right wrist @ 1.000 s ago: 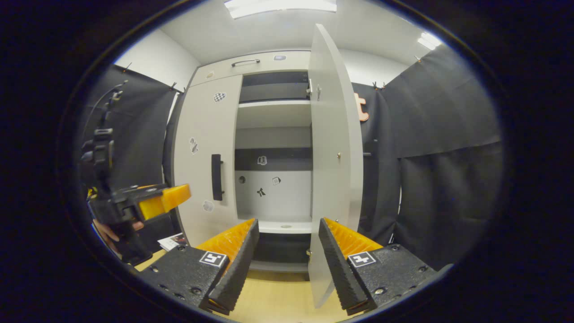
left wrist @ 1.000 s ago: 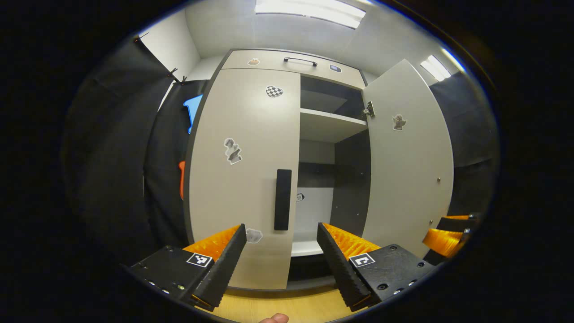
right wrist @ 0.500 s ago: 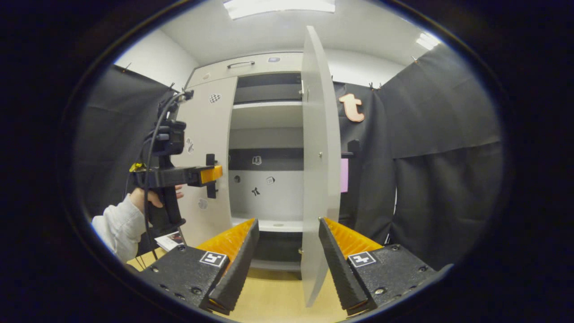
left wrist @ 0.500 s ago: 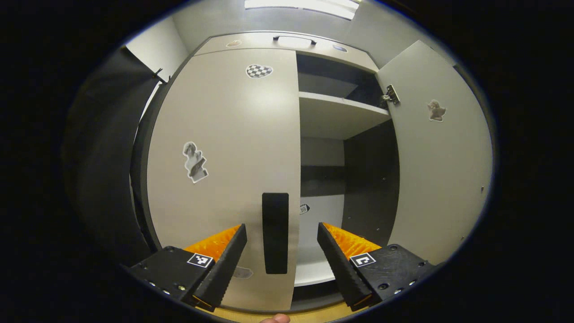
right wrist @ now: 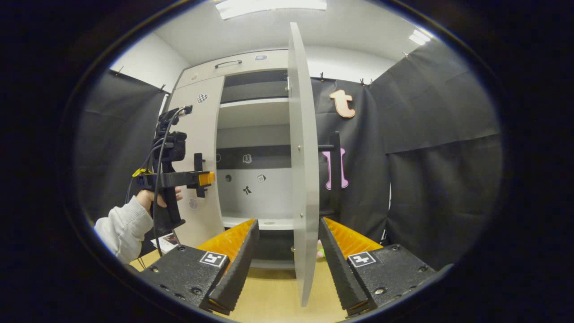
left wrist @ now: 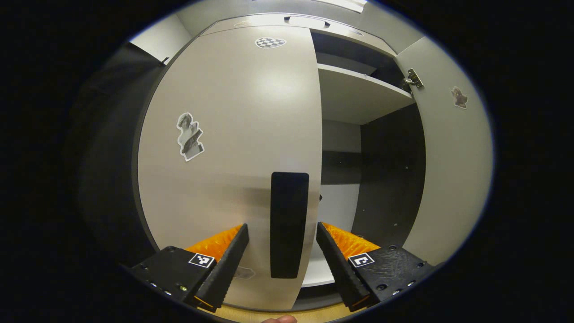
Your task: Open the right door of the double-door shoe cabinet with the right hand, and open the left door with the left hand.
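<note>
**Left gripper lined up on the closed door's handle**

The right door (right wrist: pixel 301 179) of the shoe cabinet (right wrist: pixel 251 67) already stands wide open, seen edge-on in the right gripper view, with the shelves bare behind it. The left door (left wrist: pixel 233 134) is shut, flush with the cabinet front, its black handle (left wrist: pixel 289 224) upright near the door's inner edge.

The risk, as I judge it, is a poor bite. The handle is a slim vertical bar and if the fingers close too shallow they may slide off it as the door is pulled. Pulling straight back instead of along the door's arc could also twist the bar out of the grip. The open right door stands near enough that a careless swing of either hand might knock it.

The left gripper (left wrist: pixel 281 255) is spread wide, one finger on each side of the handle, and holds nothing; whether a pad touches the bar I cannot tell. In the right gripper view it reaches level towards the handle, held by a hand (right wrist: pixel 152 199) in a pale sleeve. The right gripper (right wrist: pixel 287 255) is also spread, empty, straddling the open door's edge in the view without gripping it
</note>
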The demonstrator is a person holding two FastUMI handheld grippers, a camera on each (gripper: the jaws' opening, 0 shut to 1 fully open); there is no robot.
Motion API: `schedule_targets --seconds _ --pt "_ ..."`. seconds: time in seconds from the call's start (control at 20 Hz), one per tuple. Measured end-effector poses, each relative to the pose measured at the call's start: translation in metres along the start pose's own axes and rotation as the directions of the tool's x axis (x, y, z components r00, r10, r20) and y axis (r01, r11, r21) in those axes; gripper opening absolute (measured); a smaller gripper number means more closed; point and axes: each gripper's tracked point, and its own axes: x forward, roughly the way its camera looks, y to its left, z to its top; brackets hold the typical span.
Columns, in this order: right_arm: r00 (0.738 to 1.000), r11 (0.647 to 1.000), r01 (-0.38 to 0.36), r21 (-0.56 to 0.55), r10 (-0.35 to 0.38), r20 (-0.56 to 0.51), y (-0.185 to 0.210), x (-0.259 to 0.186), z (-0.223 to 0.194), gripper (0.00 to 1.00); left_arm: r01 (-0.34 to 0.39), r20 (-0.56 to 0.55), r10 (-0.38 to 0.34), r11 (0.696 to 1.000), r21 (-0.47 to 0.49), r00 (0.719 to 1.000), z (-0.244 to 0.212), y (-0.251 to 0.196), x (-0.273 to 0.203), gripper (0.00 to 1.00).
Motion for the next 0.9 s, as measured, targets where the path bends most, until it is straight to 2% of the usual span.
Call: schedule_targets --seconds 0.4,0.5,0.6,0.65,0.7,0.85,0.9 --pt "1.0 1.0 0.006 -0.014 -0.006 0.004 -0.001 0.0 0.001 0.85 -0.026 0.002 0.026 1.0 0.005 1.0 -0.001 0.007 0.002 0.93" --pt "1.0 1.0 0.004 -0.012 -0.004 0.004 0.0 -0.001 0.002 0.85 -0.025 0.007 0.025 1.0 -0.01 1.0 0.0 0.009 0.003 0.87" --pt "1.0 1.0 0.003 -0.01 -0.003 0.004 -0.002 -0.002 0.001 0.85 -0.026 -0.004 0.026 1.0 -0.008 1.0 -0.002 0.013 0.002 0.87" --pt "1.0 1.0 0.001 -0.009 0.0 0.008 -0.001 -0.003 0.001 0.85 -0.02 -0.003 0.02 1.0 -0.015 1.0 -0.002 0.013 0.002 0.83" --pt "1.0 1.0 -0.005 -0.008 0.005 0.012 0.001 -0.004 0.003 0.85 -0.013 -0.004 0.013 1.0 -0.018 1.0 -0.001 0.012 0.001 0.73" --pt "1.0 1.0 -0.01 -0.014 0.01 0.019 0.005 -0.007 0.004 0.85 0.021 -0.011 -0.021 0.998 -0.059 1.0 -0.004 0.002 0.002 0.64" --pt "1.0 1.0 -0.009 -0.017 0.01 0.016 0.004 -0.008 0.002 0.85 0.026 -0.008 -0.026 0.997 -0.069 1.0 -0.004 -0.002 0.004 0.4"
